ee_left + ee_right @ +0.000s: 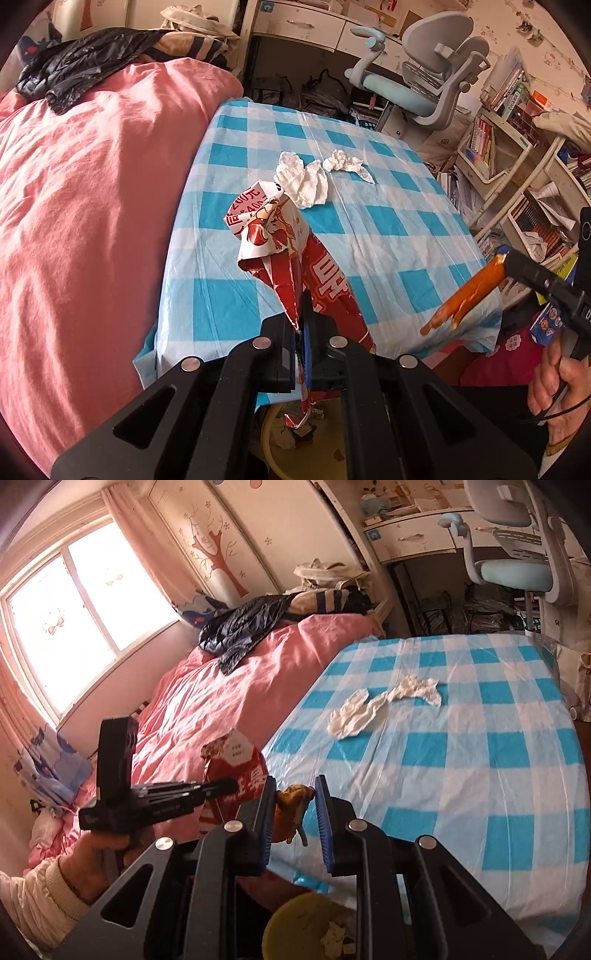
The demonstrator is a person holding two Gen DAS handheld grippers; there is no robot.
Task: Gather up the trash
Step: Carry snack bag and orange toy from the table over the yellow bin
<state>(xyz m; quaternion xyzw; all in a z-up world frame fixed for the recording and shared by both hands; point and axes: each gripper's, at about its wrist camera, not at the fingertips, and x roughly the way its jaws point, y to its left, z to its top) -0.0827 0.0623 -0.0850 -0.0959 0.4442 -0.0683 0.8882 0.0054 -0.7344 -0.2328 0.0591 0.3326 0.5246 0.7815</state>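
My left gripper [304, 325] is shut on a crumpled red-and-white paper wrapper [291, 240], held above the near edge of the blue-checked table [388, 229]. My right gripper [295, 812] is shut on an orange peel [291, 797]; in the left wrist view the peel [465, 295] sticks out of the right gripper [508, 264] over the table's near right corner. Two crumpled white tissues [306, 181] [345, 162] lie mid-table, also seen as tissues [351, 716] [417, 688]. A yellow bin [295, 919] with scraps inside stands below the table edge, under both grippers.
A bed with a pink duvet [92, 203] runs along the table's left side, a black jacket [74, 62] on it. A grey-blue office chair [424, 85] and a desk stand beyond the table. Crowded bookshelves [517, 166] fill the right side.
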